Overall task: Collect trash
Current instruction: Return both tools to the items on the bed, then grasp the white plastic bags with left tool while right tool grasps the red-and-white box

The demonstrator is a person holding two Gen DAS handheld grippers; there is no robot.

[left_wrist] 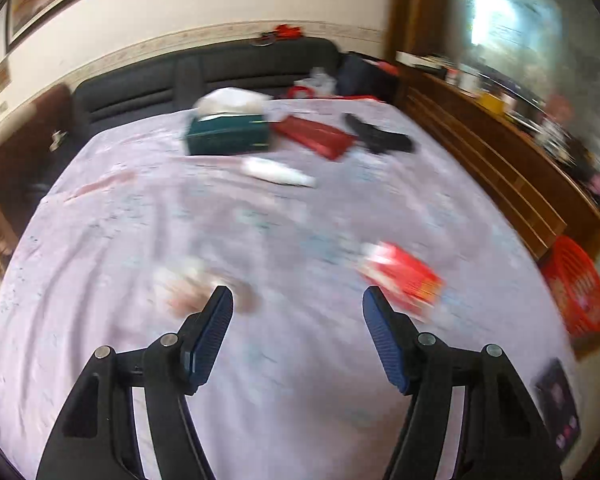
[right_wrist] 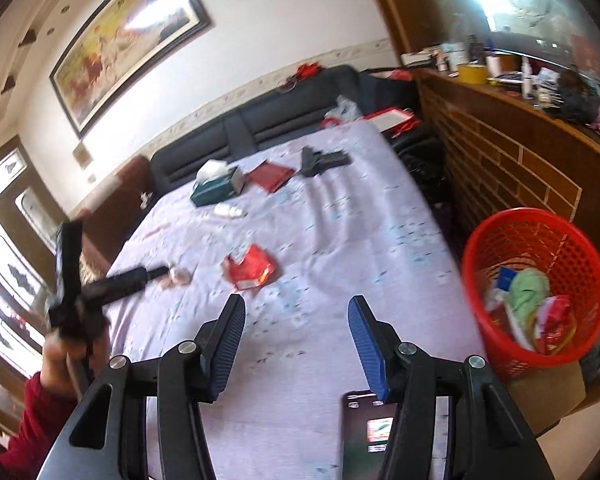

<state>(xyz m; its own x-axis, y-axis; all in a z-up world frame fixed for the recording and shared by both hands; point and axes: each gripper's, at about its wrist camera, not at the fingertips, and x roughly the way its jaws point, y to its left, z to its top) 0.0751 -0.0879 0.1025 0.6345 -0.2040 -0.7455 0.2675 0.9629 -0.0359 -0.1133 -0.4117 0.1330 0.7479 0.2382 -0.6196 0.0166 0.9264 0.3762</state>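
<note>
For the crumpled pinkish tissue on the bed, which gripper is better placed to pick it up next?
Left. In the right wrist view, the left gripper has its tips right beside the pinkish tissue. The right gripper is open over bare sheet, nearer the red wrapper and the red basket.

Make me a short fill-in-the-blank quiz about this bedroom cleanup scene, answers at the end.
1. The red plastic mesh basket stands beside the bed and already holds ____.
2. The torn red snack wrapper lies on the ____ bedsheet.
3. White tissues stick out of the ____ tissue box.

Answers: trash; lilac; teal
</note>
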